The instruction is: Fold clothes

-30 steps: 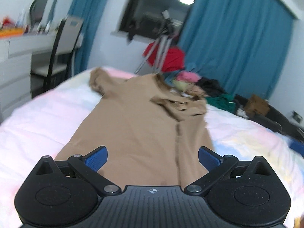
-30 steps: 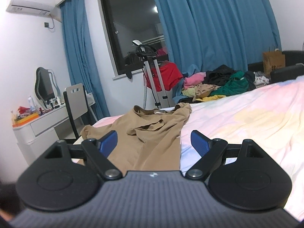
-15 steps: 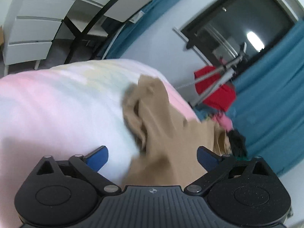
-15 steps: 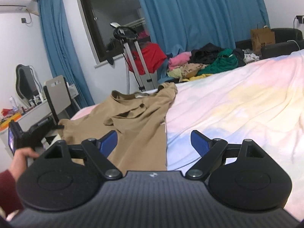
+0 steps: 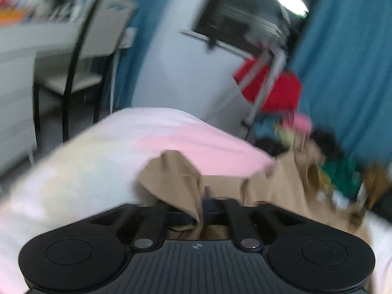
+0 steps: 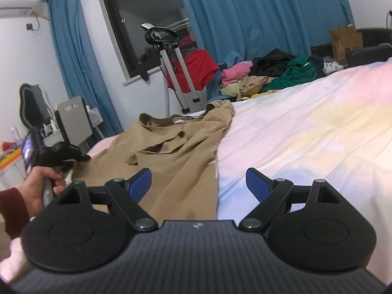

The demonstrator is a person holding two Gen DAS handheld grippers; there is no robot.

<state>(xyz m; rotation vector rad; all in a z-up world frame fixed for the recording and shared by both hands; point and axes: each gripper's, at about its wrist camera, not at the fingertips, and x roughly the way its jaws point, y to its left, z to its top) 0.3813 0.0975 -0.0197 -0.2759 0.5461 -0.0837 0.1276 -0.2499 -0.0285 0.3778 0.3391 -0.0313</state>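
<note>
A tan long-sleeved garment (image 6: pixel 171 152) lies spread lengthwise on the pastel bedspread (image 6: pixel 306 127), one sleeve folded across its chest. In the blurred left wrist view my left gripper (image 5: pixel 204 212) is shut on a bunched fold of the tan garment (image 5: pixel 176 178) at its left edge. The right wrist view shows that left gripper (image 6: pixel 80 157) at the garment's left side, held by a hand (image 6: pixel 40 187) in a dark red sleeve. My right gripper (image 6: pixel 198 183) hovers open over the garment's near hem, blue pads (image 6: pixel 140 183) wide apart, nothing between them.
A pile of mixed clothes (image 6: pixel 272 73) lies beyond the far edge of the bed. A garment steamer stand with a red cloth (image 6: pixel 193 69) stands under the window. A chair (image 6: pixel 73 120) and white desk (image 5: pixel 22 56) are on the left. Blue curtains hang behind.
My left gripper went from open over the sleeve area to shut on the garment's left edge, and its view swung sharply. The right gripper stayed open and dropped slightly closer to the hem.
</note>
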